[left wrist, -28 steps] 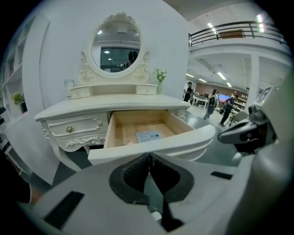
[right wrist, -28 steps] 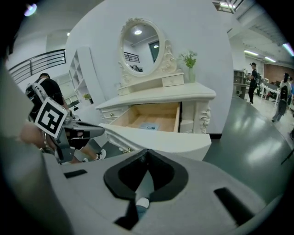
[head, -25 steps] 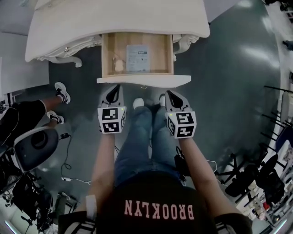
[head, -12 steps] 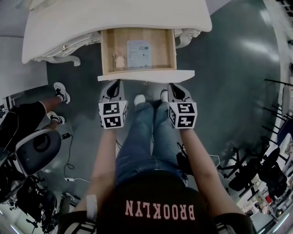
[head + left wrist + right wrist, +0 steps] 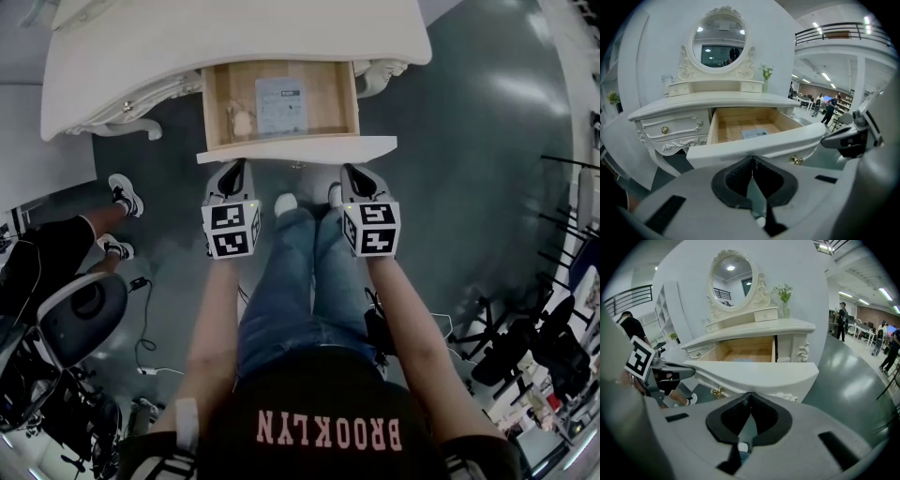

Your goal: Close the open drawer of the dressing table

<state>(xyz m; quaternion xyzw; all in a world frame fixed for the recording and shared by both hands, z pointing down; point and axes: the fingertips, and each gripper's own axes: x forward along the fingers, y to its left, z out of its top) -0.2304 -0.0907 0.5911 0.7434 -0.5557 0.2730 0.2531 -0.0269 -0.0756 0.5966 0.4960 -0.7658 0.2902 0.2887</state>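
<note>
Both grippers have crept forward since a second ago, and the pulled-out drawer (image 5: pixel 295 148) now sits right at their tips. On the left gripper (image 5: pixel 237 167) the fingers are pressed together with nothing between them. The right gripper (image 5: pixel 351 171) is the same, fingers meeting on air. From overhead each set of fingertips lies against or just short of the drawer's white front panel, one toward its left end and one toward its right. I can't tell whether they actually touch it. Under that panel, between the two pairs of fingers, hangs a brass knob (image 5: pixel 796 160). Beyond the fingers the drawer stands well out of the white desk (image 5: pixel 234 37). Its wooden inside shows a printed sheet (image 5: pixel 279 106) lying flat and a small pale object (image 5: pixel 242 122) just left of it. Farther on, atop the desk, rise an oval mirror (image 5: pixel 721 40) and a small vase of greenery (image 5: pixel 784 303).
</note>
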